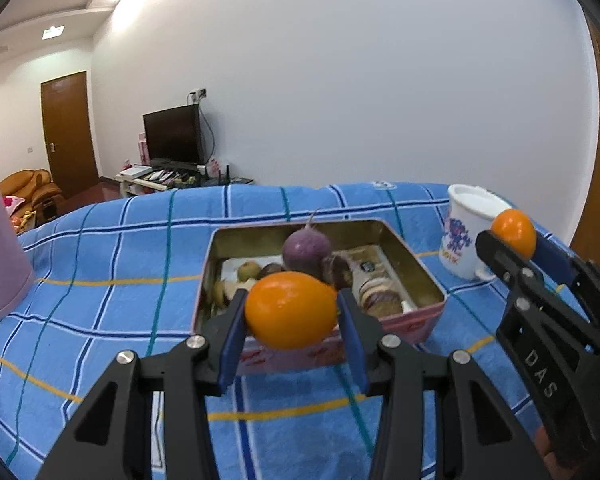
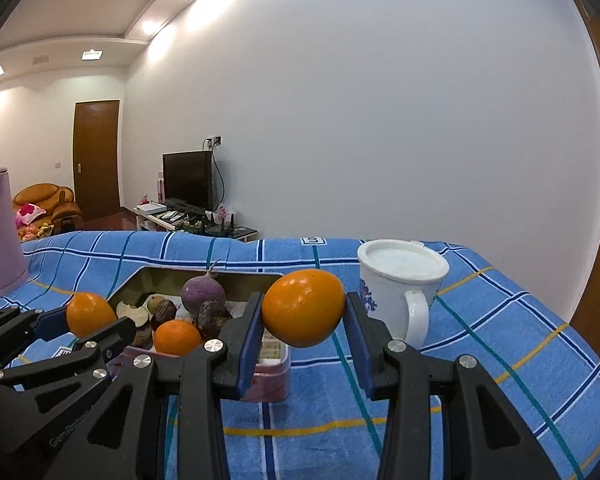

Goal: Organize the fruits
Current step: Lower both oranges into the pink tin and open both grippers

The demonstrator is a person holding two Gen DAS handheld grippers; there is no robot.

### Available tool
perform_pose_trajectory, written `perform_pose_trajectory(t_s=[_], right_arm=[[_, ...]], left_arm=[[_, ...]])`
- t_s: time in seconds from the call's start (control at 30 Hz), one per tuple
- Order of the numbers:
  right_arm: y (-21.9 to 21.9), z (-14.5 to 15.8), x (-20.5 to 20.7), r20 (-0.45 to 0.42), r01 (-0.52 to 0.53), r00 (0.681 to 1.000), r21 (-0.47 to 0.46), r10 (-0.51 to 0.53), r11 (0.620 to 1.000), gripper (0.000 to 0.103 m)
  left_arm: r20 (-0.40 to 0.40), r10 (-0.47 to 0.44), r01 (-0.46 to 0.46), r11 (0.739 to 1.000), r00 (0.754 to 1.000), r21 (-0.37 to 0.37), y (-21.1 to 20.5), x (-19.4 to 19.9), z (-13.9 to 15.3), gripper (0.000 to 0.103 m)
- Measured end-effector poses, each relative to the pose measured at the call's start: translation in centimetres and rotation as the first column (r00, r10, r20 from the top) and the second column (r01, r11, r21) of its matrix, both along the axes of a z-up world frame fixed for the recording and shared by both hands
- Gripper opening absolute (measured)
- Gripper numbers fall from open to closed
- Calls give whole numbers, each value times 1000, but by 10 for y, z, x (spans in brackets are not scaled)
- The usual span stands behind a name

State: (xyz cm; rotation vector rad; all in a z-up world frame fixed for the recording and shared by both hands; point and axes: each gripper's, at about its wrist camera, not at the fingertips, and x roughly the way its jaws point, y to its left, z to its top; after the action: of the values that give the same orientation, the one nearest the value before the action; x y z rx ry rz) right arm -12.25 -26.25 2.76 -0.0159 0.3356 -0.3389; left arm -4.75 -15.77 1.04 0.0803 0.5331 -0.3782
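My left gripper (image 1: 292,305) is shut on an orange (image 1: 290,320), held just above the near edge of an open metal tin (image 1: 413,260). At the right my right gripper (image 1: 513,238) is shut on a second orange (image 1: 515,229), in front of a white mug. In the right wrist view that right gripper (image 2: 303,309) grips its orange (image 2: 303,304) above the tin's right corner (image 2: 276,376). The left gripper (image 2: 90,321) shows at the left with its orange (image 2: 88,312). Inside the tin lie a third orange (image 2: 176,337), a purple radish (image 2: 202,293) and dark fruits.
A white flowered mug (image 2: 399,280) with a lid stands to the right of the tin. A tall lilac container (image 1: 0,240) stands at the far left. A blue checked cloth (image 1: 100,300) covers the table, whose far edge faces a white wall.
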Motion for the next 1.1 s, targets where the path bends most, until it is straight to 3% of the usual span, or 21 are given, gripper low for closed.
perform_pose_trajectory(t_s=[0.5, 1.1], right_arm=[[-3, 26, 31, 18, -10, 1000, -21, 11, 1000, 42], [-6, 29, 56, 20, -15, 1000, 38, 14, 999, 42]], left_arm=[[-21, -6, 4, 996, 1000, -92, -8, 31, 13, 46], [-100, 5, -24, 981, 995, -194, 6, 65, 9, 46]])
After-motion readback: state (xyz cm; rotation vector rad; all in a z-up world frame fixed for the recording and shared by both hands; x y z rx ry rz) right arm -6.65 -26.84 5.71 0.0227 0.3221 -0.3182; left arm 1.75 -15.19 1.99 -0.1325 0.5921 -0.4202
